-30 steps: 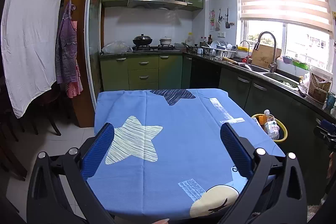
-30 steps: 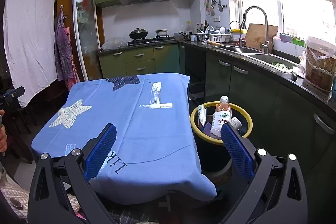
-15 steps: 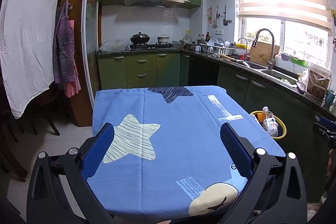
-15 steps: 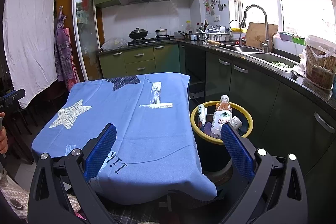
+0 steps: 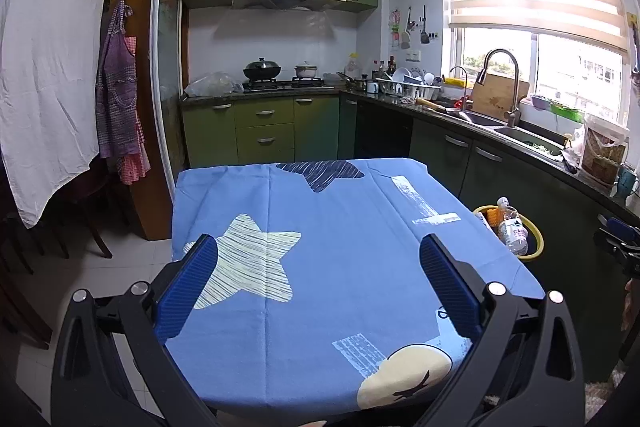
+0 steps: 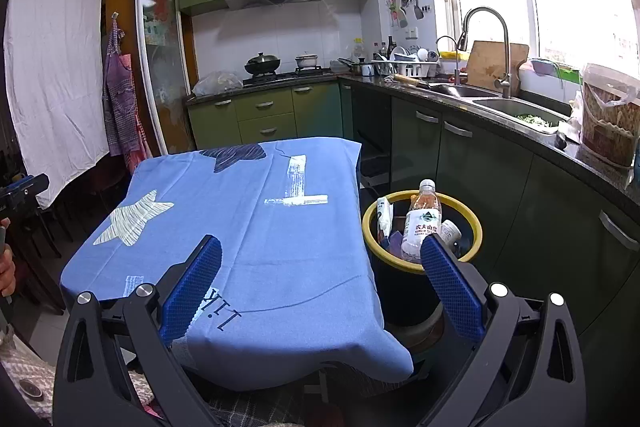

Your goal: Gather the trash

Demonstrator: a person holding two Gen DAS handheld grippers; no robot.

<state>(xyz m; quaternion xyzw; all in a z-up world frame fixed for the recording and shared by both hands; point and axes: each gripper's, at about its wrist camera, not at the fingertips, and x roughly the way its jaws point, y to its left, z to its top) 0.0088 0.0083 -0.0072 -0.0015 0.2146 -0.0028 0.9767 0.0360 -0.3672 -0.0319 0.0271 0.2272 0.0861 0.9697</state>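
Observation:
A dark trash bin with a yellow rim (image 6: pixel 476 227) stands on the floor right of the table; it also shows in the left wrist view (image 5: pixel 534 251). In it stand a clear plastic bottle (image 6: pixel 422 223), a white packet (image 6: pixel 383 213) and a small white container (image 6: pixel 450 231). The bottle also shows in the left wrist view (image 5: pixel 512 227). My left gripper (image 5: pixel 318 255) is open and empty above the near end of the table (image 5: pixel 340 247). My right gripper (image 6: pixel 320 259) is open and empty at the table's near right corner, beside the bin.
The table (image 6: pixel 248 227) has a blue cloth with star prints. Green cabinets and a stove with a wok (image 6: pixel 262 63) line the back wall. A counter with a sink (image 6: pixel 516 107) runs along the right. An apron (image 5: pixel 120 99) hangs at left.
The left gripper's view has shifted slightly, with the table sitting a little lower and farther. The right gripper has hardly moved. Both stay open.

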